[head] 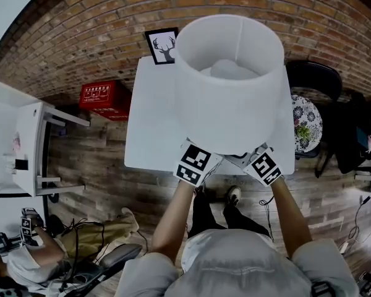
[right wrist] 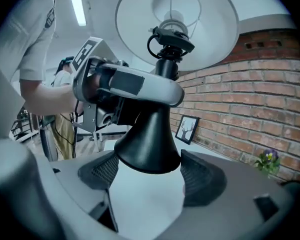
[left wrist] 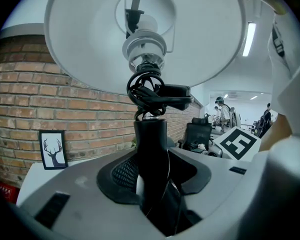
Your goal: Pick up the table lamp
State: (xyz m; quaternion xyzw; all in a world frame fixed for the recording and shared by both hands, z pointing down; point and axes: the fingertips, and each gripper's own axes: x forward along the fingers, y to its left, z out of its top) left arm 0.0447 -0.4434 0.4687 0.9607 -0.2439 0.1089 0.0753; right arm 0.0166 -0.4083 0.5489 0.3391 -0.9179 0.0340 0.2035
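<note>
Table lamp (head: pixel 229 104) held above white table (head: pixel 148 135), toward its front edge. Left gripper (left wrist: pixel 152 170) jaws clamp black stem; right gripper (right wrist: pixel 149 171) jaws apparently pinch flared base. 1 deer picture (head: pixel 162 46) at back edge.

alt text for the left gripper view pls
The left claw grips the black stem of a table lamp, seen from below with its white shade filling the top and a cord coiled under the bulb socket. Behind are a brick wall and a framed deer picture.
</note>
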